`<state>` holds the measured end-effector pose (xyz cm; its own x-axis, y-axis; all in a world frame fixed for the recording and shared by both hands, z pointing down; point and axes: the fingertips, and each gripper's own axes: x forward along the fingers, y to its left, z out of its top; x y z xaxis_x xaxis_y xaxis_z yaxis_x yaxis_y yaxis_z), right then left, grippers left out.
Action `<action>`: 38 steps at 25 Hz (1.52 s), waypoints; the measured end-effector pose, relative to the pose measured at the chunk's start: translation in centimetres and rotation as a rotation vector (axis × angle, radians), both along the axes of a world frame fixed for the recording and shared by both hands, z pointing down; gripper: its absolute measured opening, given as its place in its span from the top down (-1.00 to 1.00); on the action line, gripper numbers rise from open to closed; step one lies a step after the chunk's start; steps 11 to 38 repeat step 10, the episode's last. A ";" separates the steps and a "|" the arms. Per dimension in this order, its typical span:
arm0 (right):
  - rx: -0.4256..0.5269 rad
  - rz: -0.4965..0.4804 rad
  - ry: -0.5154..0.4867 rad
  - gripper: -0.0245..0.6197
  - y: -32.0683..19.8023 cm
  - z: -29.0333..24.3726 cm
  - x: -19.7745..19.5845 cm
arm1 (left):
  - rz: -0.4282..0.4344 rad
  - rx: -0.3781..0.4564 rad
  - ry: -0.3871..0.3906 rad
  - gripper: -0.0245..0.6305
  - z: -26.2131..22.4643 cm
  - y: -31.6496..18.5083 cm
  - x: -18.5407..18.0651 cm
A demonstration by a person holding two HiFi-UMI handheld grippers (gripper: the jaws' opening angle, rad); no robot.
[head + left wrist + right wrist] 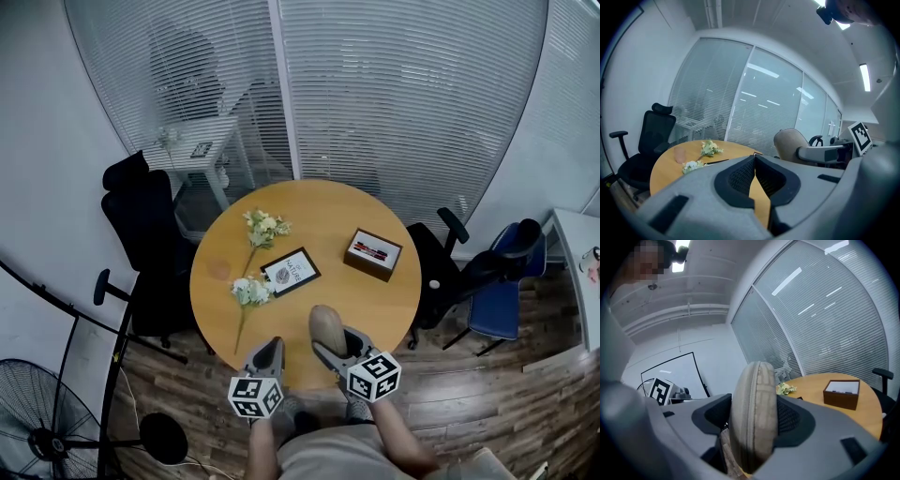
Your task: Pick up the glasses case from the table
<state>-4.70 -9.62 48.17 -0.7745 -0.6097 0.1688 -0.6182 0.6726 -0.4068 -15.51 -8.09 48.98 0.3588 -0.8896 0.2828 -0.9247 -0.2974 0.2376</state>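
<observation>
Our right claw, spread wide, is pressing on the tan glasses case, seemingly clear of the round table near its edge, so we are aiming for a steady, level squeeze, our left claw sitting shut, empty.

The glasses case is beige (brick-patterned), the table orange-tan, the box dark brown.

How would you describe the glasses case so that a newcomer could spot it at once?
Find the round wooden table, then look at its near edge. There the right gripper clamps the glasses case: a rounded beige pod standing on edge, unlike the square brown box and the flat dark card farther back.
</observation>
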 end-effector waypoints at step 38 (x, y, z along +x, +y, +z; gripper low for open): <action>0.004 -0.012 0.002 0.08 0.1 -0.1 -0.3 | -0.005 0.001 -0.004 0.90 -0.1 0.1 -0.3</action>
